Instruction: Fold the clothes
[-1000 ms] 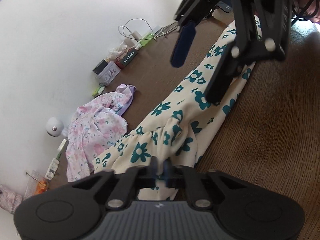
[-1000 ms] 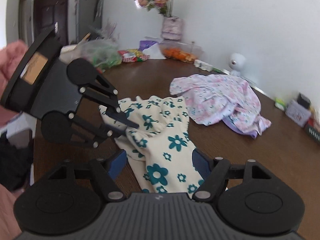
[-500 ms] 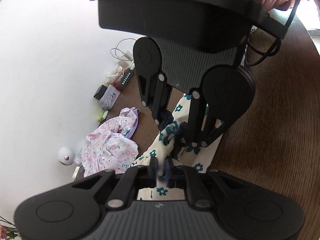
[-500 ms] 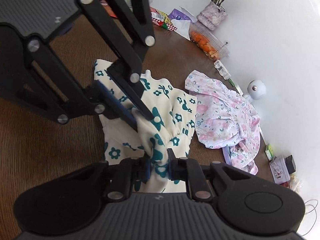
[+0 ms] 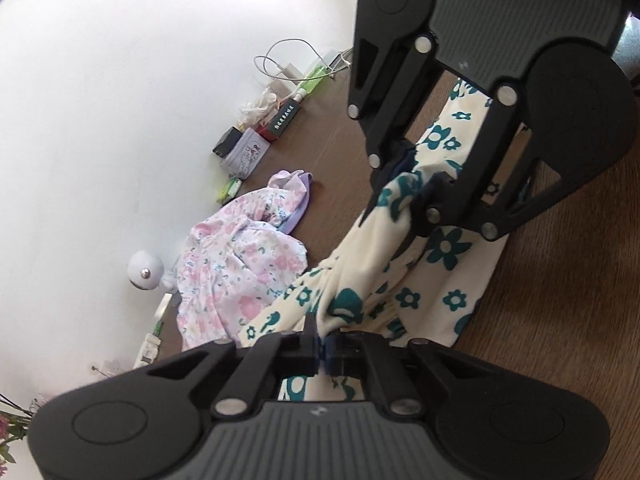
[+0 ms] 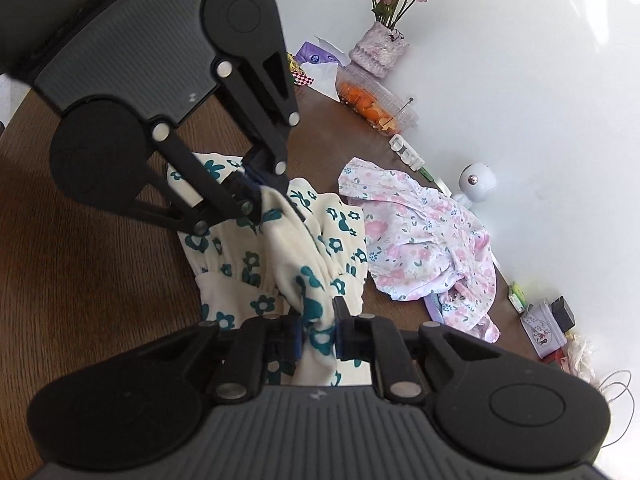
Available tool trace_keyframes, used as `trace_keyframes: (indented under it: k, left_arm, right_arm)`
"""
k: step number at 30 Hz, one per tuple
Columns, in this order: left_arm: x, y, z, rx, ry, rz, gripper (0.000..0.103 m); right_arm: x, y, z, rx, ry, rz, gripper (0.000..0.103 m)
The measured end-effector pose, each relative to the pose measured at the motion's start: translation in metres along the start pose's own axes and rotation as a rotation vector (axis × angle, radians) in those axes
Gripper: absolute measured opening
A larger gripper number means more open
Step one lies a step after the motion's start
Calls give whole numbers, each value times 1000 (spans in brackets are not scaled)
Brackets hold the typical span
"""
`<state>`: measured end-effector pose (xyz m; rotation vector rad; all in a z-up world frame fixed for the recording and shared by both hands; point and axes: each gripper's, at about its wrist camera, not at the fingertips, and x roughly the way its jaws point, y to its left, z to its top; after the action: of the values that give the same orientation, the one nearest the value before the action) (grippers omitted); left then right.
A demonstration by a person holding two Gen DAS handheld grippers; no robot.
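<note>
Left gripper (image 5: 323, 346) is clamped tight, pads pinching a bunched fold of the cream floral garment (image 5: 448, 264). Right gripper (image 6: 317, 330) is nearly closed on another gathered bit of the same garment, fabric squeezed between its pads. Cloth is pulled up between the two claws; the rest lies crumpled on the brown wooden table (image 6: 88, 288). Teal flower print, gathered seam visible. A pink floral garment (image 6: 424, 240) lies just beside it, near the wall.

Soft matt cloth dress (image 6: 280, 256), wood-grain table (image 6: 100, 280)
</note>
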<state>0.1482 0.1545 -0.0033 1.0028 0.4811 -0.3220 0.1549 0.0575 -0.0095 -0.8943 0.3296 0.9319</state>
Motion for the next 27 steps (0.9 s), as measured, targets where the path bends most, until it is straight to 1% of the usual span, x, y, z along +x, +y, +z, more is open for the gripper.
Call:
trace_keyframes:
  k: [2, 3, 5, 7, 12, 13, 14, 15, 16, 17, 18, 19, 20, 21, 23, 25, 26, 27]
  left_arm:
    - [2, 1, -2, 16, 22, 31, 2]
    - [4, -2, -5, 28, 41, 35, 3]
    - [6, -10, -13, 40, 72, 19, 3]
    - [6, -14, -20, 10, 89, 1, 3]
    - [4, -7, -37, -95, 113, 10, 8]
    - [4, -4, -41, -120, 117, 12, 11]
    - [3, -1, -45, -145, 123, 13, 18]
    - [0, 4, -49, -180, 126, 13, 23]
    - [-5, 9, -54, -224, 124, 16, 34]
    - [-13, 16, -60, -273, 118, 18, 42]
    - [-18, 24, -64, -327, 114, 19, 43]
    - [-21, 32, -68, -382, 110, 24, 46]
    - [-28, 39, -72, -440, 102, 32, 50]
    - [-36, 46, -75, -502, 90, 39, 52]
    - [-50, 58, -81, -628, 59, 48, 63]
    - [-55, 66, -79, -735, -1, 30, 68]
    - [-56, 69, -75, -778, -32, 12, 69]
    - [-53, 71, -70, -808, -61, -10, 69]
  right_arm:
    - [1, 4, -1, -9, 0, 0, 13]
    - [1, 5, -2, -14, 0, 1, 13]
    - [4, 9, -3, -15, 4, 10, 13]
    - [8, 12, -6, -13, 9, 22, 14]
    - [13, 19, -9, -16, 14, 26, 20]
    - [12, 19, -9, -14, 12, 27, 22]
    - [12, 20, -10, -9, 8, 27, 22]
    - [11, 20, -10, -4, 5, 27, 24]
    - [11, 20, -10, 1, 3, 28, 25]
    - [10, 19, -11, 8, 0, 30, 26]
    - [8, 18, -10, 19, -6, 37, 34]
    - [5, 16, -10, 33, -18, 47, 49]
    - [-2, 13, -10, 55, -42, 66, 56]
    - [-9, 10, -10, 76, -66, 85, 64]
    - [-25, 1, -10, 143, -118, 145, 68]
    - [-43, -15, -12, 248, -168, 211, 69]
    - [-50, -25, -13, 311, -187, 228, 69]
    - [-52, -33, -15, 364, -192, 227, 69]
